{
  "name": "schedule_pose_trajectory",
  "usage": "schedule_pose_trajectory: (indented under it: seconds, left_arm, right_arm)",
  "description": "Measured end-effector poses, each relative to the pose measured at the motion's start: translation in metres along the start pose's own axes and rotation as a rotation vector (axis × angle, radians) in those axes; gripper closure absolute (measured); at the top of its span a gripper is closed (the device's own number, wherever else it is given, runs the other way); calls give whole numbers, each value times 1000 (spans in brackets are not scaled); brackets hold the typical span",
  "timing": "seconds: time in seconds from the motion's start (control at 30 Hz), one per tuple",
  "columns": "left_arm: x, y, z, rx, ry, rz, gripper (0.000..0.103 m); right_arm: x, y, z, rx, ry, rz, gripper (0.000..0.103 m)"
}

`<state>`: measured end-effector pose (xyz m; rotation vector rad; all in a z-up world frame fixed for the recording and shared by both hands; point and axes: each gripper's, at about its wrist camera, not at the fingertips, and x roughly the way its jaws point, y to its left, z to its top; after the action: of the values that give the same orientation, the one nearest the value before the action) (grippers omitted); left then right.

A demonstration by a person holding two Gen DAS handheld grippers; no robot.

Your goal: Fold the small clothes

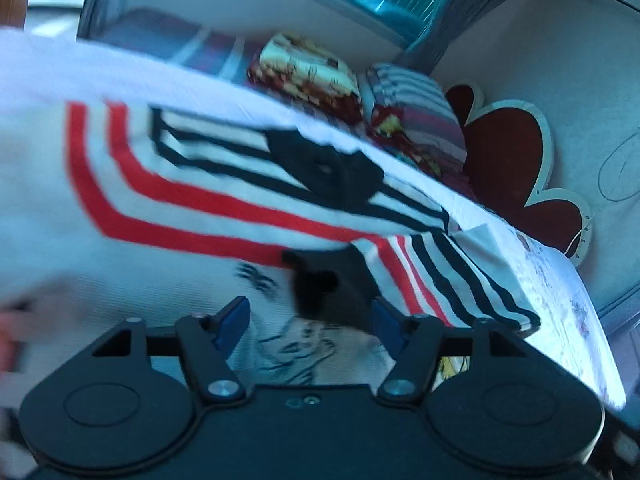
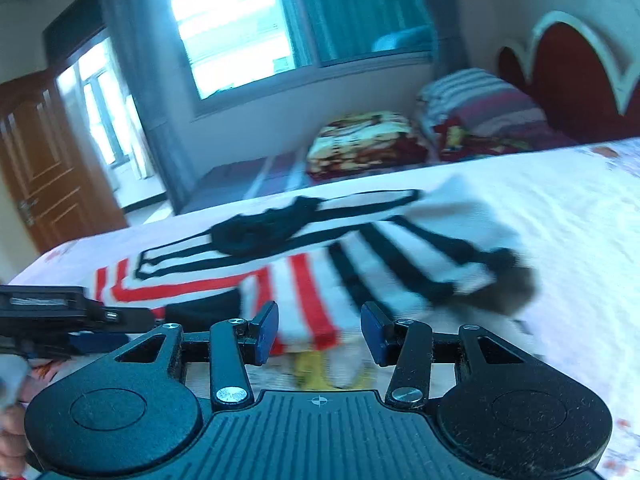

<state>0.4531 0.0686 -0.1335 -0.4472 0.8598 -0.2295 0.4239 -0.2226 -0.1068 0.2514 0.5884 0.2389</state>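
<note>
On the white bed lies a white red-and-black-striped small garment; right tool spread beside it; left tool spread around its cloth.

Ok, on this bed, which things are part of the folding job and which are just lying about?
Part of the job:
- striped garment, white with red and black stripes
- left gripper
- right gripper

Lying about:
- patterned blanket
- striped bedding stack
- bed sheet underneath
- red headboard
</note>
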Motion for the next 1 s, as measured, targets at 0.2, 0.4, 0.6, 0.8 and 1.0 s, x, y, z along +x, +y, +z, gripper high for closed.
schedule_pose_trajectory:
  seconds: [0.2,0.4,0.6,0.8,1.0]
  left_arm:
    - [38,-12,11,26,32,23,98]
    - [4,-1,24,110,-74,94,98]
    - [1,16,20,88,-31,98,97]
    - [4,21,15,75,-28,107,97]
    - [2,17,17,83,-33,112,97]
  right_arm:
    - [-26,-52,3,183,-6,-11,56]
    - [-42,-89,11,302,-10,23,56]
    - [-28,-123,12,499,36,82,56]
    - [-17,-150,16,585,46,51,63]
    - [-20,-145,18,478,67,-2,95]
